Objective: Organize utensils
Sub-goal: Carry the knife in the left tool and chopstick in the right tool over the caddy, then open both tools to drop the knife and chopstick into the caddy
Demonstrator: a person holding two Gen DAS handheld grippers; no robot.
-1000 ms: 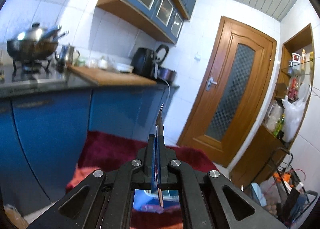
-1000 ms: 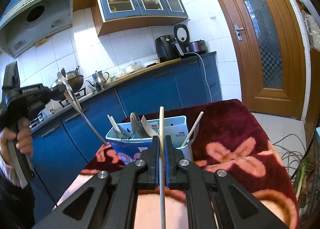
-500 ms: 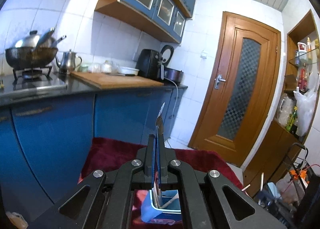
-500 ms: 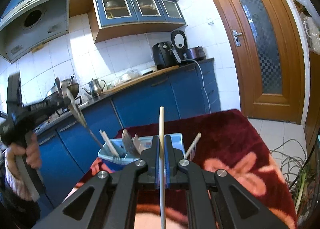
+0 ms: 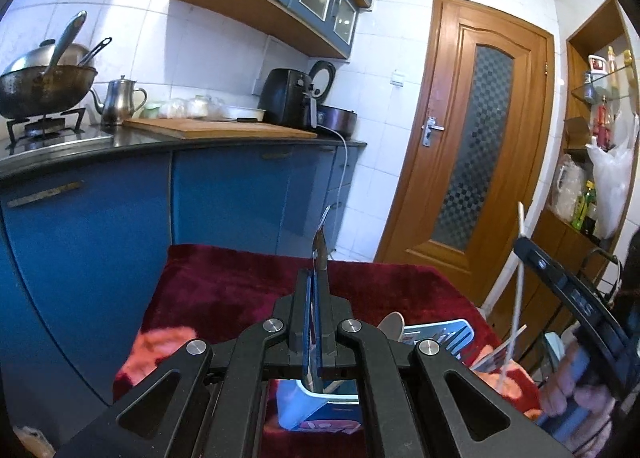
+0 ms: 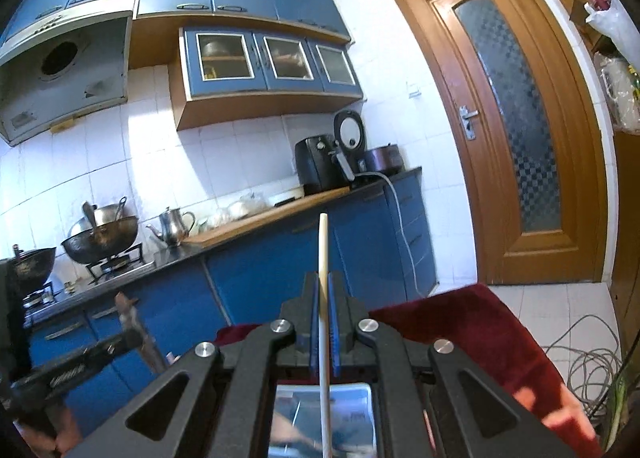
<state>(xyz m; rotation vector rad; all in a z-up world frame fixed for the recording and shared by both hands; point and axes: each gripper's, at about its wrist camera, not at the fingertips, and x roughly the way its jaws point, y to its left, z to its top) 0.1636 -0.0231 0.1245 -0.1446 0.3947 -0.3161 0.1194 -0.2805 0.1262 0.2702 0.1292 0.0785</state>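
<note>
Left wrist view: both hands have carried their loads in over the blue utensil box, now directly beneath each gripper where a second ago it stood ahead. The left gripper, jaws clamped on a metal utensil, has dropped toward the box; the right gripper pinches a pale chopstick upright. Both pieces look ready for dropping in. The box sits on a red floral blanket before blue kitchen cabinets and a wooden door.
</note>
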